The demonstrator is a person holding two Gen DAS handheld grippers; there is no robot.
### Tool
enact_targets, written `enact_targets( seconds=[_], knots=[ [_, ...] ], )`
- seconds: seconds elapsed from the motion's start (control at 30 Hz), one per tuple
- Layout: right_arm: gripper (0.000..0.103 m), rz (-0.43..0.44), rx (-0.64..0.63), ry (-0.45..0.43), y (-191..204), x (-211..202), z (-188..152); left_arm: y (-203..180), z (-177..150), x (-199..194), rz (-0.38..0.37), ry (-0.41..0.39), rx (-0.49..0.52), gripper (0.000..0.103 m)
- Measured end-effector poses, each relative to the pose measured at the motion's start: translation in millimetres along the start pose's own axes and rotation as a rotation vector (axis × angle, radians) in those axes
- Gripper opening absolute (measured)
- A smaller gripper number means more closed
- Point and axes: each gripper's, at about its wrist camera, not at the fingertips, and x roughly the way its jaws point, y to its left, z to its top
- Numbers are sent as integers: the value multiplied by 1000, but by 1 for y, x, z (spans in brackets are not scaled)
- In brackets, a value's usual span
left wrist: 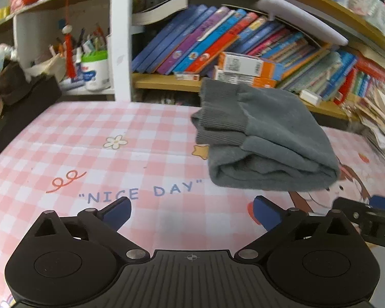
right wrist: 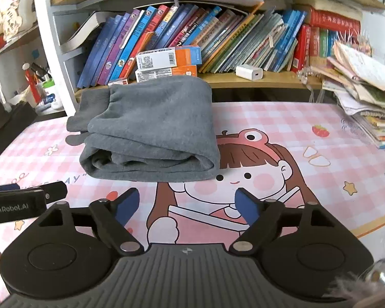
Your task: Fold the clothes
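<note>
A grey garment [right wrist: 151, 131] lies folded in a thick bundle on the pink checked table mat [right wrist: 282, 125], its ribbed cuffs at the far left. The left wrist view has the same grey garment [left wrist: 264, 136] ahead and to the right. My left gripper [left wrist: 191, 211] hovers over the mat short of the bundle, jaws wide apart with nothing between them. My right gripper [right wrist: 187, 205] also stands open and empty, just in front of the bundle's near edge. Each gripper shows at the other view's edge: the right gripper [left wrist: 367, 218] and the left gripper [right wrist: 25, 197].
A bookshelf [right wrist: 218, 77] packed with leaning books runs along the table's far edge, with orange boxes [right wrist: 166, 64] and a white charger [right wrist: 249, 71] on it. A stack of papers and booklets [right wrist: 367, 97] sits at the right. A pen holder [left wrist: 93, 69] stands far left.
</note>
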Motion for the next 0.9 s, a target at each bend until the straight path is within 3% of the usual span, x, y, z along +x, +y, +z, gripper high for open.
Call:
enact_targets(
  seconds=[0.9],
  knots=[
    [89, -22, -15, 18, 12, -12, -14, -7, -11, -15, -8, -36, 86, 103]
  ],
)
